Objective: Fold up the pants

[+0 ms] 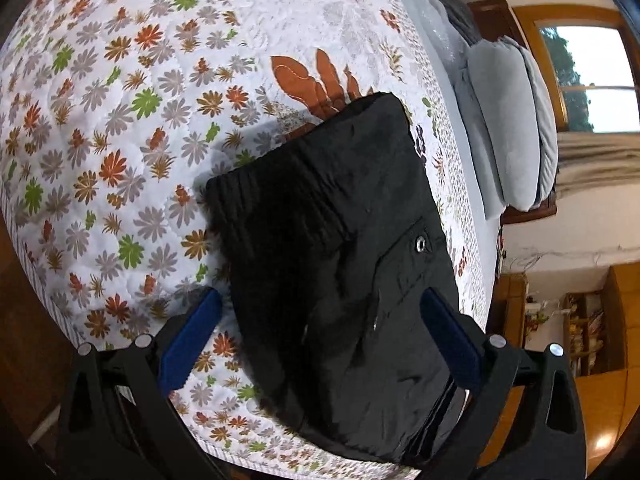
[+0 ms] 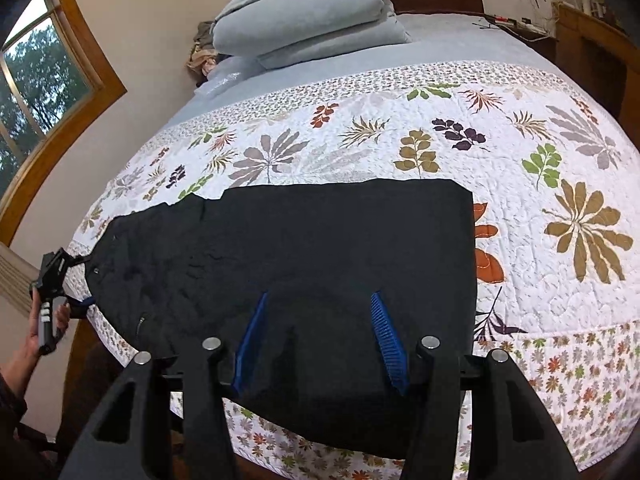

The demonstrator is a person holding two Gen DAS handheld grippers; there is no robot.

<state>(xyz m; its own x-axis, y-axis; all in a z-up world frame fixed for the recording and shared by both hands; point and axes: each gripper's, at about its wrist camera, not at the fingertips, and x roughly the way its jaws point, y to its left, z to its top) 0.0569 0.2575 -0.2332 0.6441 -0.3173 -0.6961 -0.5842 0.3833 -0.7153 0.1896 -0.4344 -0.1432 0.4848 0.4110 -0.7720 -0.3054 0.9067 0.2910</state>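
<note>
While you look through the left wrist camera, your left hand-held gripper [image 1: 320, 322] stands wide open over the black folded pants [image 1: 336, 248], its blue pads apart on either side. The pants lie on the white leaf-printed quilt [image 1: 120, 120] of the bed, near grey stacked pillows [image 1: 508, 128] and a wood-framed window [image 1: 592, 80]. From the right wrist camera, your right hand-held gripper [image 2: 320, 328] hangs open above the pants [image 2: 320, 240], gripping nothing. No writing is legible.
</note>
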